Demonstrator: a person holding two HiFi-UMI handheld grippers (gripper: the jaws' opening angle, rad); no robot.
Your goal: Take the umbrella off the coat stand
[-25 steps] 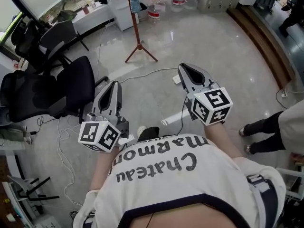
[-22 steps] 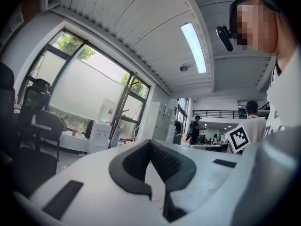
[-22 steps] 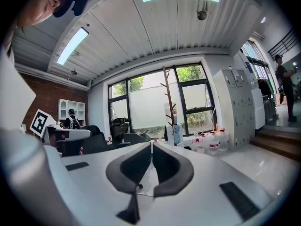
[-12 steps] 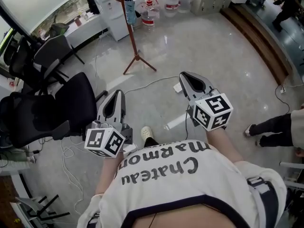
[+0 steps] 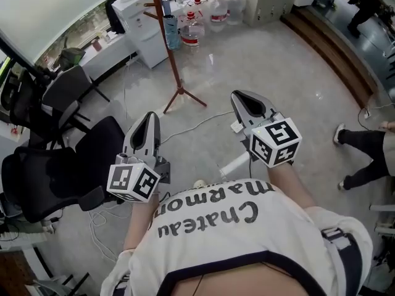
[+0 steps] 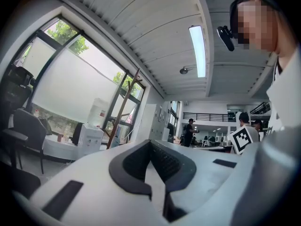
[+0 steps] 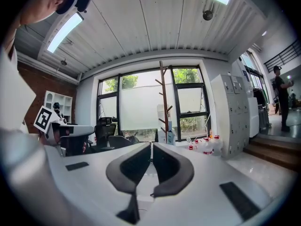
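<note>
With jaws together and empty, the left gripper [image 5: 150,116] and right gripper [image 5: 239,97] point at the coat stand [image 5: 174,66] well ahead, where the folded blue umbrella [image 5: 172,32] hangs beside the pole, probably because the approach is not yet finished

We stand on a glossy grey floor [image 5: 271,73]. Black office chairs [image 5: 55,171] sit at nine o'clock, and water jugs [image 5: 192,29] beside a white cabinet [image 5: 145,39] at twelve. Tall windows [image 7: 136,102] face us under a ribbed ceiling [image 7: 155,27] with a strip light [image 6: 198,48].
</note>
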